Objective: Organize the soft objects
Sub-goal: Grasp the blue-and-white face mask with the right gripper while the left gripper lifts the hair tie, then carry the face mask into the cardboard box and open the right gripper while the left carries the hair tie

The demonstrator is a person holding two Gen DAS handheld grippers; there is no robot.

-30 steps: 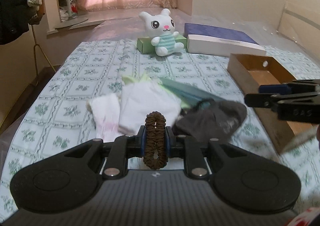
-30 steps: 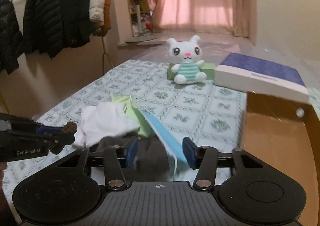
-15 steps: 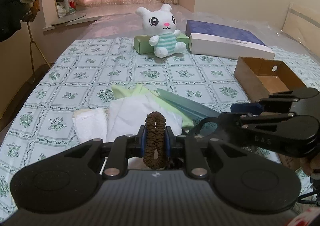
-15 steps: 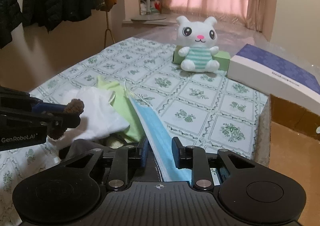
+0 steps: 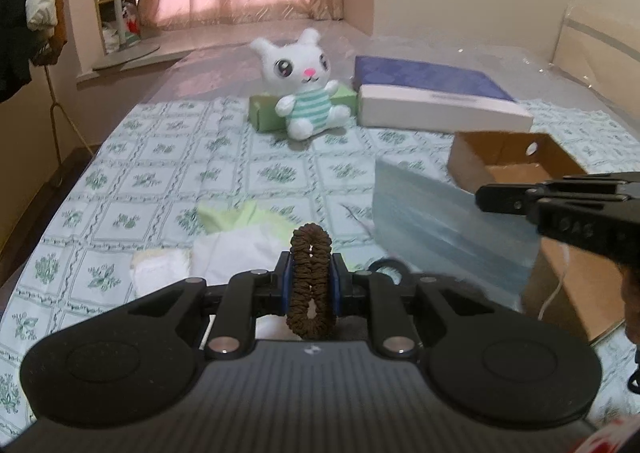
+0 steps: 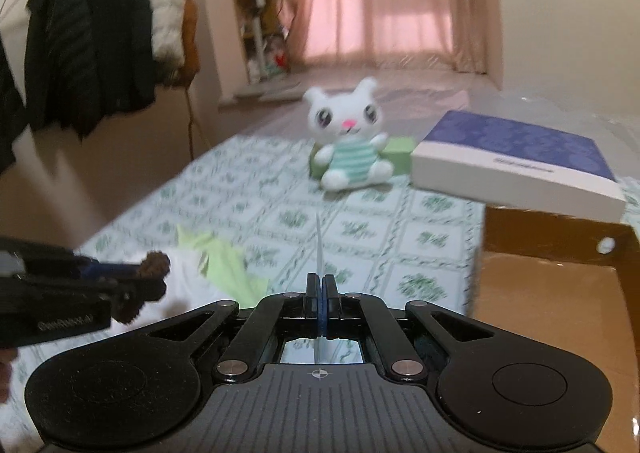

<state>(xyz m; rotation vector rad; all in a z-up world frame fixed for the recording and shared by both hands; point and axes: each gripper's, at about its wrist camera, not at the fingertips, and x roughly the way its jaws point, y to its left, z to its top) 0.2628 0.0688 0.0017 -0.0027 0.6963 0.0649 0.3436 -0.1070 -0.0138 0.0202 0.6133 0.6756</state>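
My left gripper point(image 5: 310, 285) is shut on a brown scrunchie point(image 5: 310, 277), held upright between the blue pads. My right gripper point(image 6: 320, 293) is shut on a light blue face mask point(image 5: 448, 229), seen edge-on as a thin strip point(image 6: 319, 249) in the right wrist view. In the left wrist view the right gripper point(image 5: 486, 195) holds the mask lifted off the bed, beside the open cardboard box point(image 5: 516, 165). In the right wrist view the left gripper point(image 6: 154, 277) comes in from the left with the scrunchie point(image 6: 154, 265). White cloth point(image 5: 236, 253) and light green cloth point(image 5: 240, 215) lie on the patterned sheet.
A white plush bunny point(image 5: 306, 93) sits against a green box point(image 5: 264, 113) at the far end, beside a flat blue-and-white box point(image 5: 436, 101). Coats point(image 6: 92, 49) hang on a rack left of the bed. A headboard point(image 5: 600, 41) stands at the right.
My right gripper closed on the blue mask and lifted it off the pile, rightward toward the cardboard box. My left gripper moved along the bed with the scrunchie still gripped.
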